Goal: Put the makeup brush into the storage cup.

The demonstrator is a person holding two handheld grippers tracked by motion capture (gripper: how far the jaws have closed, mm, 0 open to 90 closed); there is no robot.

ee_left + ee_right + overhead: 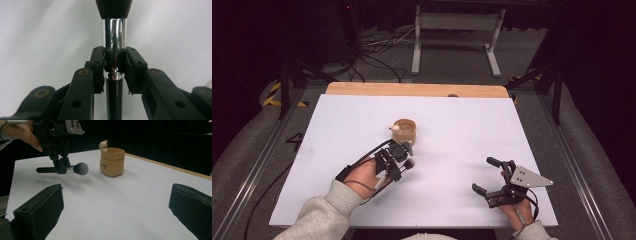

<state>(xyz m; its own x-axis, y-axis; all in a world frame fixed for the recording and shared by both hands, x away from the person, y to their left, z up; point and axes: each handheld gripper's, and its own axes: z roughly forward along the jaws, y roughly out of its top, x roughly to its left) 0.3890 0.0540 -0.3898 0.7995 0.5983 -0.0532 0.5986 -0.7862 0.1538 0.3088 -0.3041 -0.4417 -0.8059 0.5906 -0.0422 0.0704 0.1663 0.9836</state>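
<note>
While the left gripper (114,66) clamps its silver collar, the makeup brush (65,169) hangs level above the white table (452,200), black-handled with a dark round tuft, near the tan pot (112,162).

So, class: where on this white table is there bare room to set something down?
Bare: the far right of the table, right of the tan pot; the far left corner; the middle, between both tools. Crowded: beside the pot, where the left tool holds the brush.
</note>
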